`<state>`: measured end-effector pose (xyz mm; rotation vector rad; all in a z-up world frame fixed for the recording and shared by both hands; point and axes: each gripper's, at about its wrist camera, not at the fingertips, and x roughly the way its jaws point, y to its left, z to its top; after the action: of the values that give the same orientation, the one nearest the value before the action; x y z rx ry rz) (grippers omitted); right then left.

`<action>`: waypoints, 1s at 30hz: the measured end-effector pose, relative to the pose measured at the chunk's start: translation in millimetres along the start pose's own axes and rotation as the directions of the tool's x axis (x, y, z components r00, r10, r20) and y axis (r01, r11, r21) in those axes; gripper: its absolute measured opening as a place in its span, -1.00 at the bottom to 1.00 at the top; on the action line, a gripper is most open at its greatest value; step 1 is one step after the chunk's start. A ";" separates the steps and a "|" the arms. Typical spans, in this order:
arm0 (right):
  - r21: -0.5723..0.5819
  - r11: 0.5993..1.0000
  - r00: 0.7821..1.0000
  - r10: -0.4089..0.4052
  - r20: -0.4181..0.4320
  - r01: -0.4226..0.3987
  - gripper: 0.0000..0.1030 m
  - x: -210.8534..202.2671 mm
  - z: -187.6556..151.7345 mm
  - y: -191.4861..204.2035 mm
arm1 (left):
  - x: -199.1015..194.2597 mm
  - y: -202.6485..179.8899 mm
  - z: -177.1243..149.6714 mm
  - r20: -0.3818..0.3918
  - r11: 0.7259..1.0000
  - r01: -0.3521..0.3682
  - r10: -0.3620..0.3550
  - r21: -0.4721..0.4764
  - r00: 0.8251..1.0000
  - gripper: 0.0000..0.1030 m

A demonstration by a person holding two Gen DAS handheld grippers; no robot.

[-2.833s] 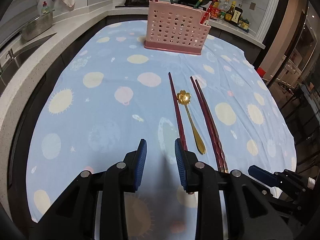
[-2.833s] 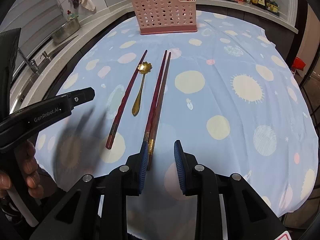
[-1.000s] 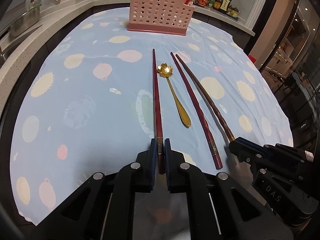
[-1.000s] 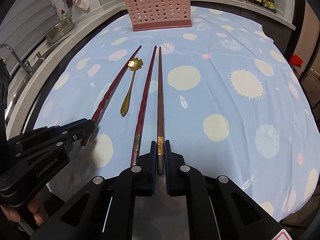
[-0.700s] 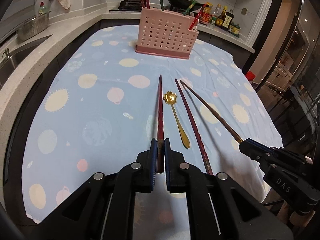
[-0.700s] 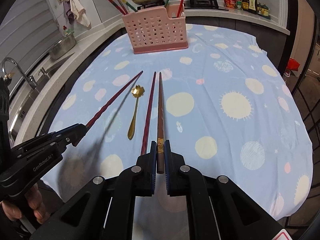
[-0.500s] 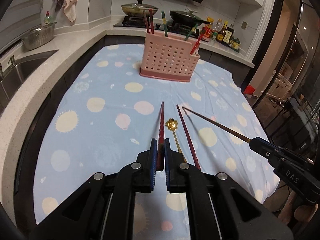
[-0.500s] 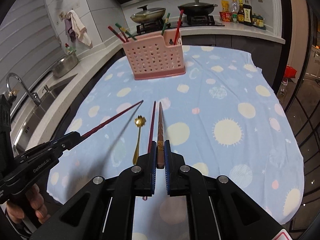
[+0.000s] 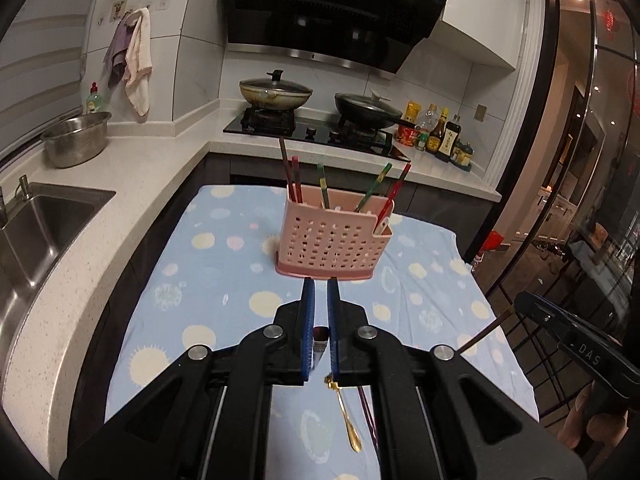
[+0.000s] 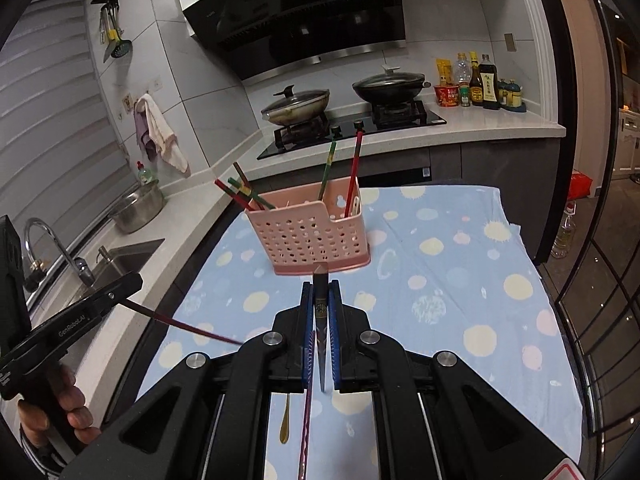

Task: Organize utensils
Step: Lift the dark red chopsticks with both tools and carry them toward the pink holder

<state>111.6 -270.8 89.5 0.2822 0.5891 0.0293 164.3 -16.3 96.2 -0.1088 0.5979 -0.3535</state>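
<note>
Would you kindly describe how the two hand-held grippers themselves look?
Both are matte black plastic with silver bolts and blue ribbed finger pads. The left hand-held gripper carries white "GenRobot.AI" lettering, the right hand-held gripper "DAS". No cables or sleeves show.

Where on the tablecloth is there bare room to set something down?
Free: the cloth left of the pink basket toward the sink, and its right side by the doorway. Crowded: the near middle, where the gold spoon and a chopstick lie.

a home kitchen is shown: a gas hob (image 9: 316,130) with two lidded pans is set under a black extractor hood (image 9: 332,12), a steel sink (image 9: 44,220) is sunk into the white countertop (image 9: 132,148), and sauce bottles (image 10: 480,84) are lined up by the wall.
</note>
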 end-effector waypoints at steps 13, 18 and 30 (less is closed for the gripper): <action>0.000 0.999 0.991 0.034 0.126 -0.034 -0.86 11.4 75.6 6.1 | 2.7 -15.3 81.7 0.139 0.998 0.049 -0.054 0.039 0.989 -1.00; -0.013 1.000 0.994 0.014 0.105 -0.013 -0.86 19.2 62.4 7.7 | 19.6 -5.6 72.0 0.090 0.999 0.041 -0.043 0.027 0.995 -1.00; 0.041 0.996 0.997 -0.075 0.023 0.074 -0.86 47.9 39.5 -22.5 | 111.6 13.0 -21.4 -0.204 1.000 0.012 -0.016 -0.022 0.979 -0.32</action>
<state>172.1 -297.3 88.6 0.2994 0.5760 -0.0582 241.7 -43.8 16.7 -0.0975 0.8045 -0.3749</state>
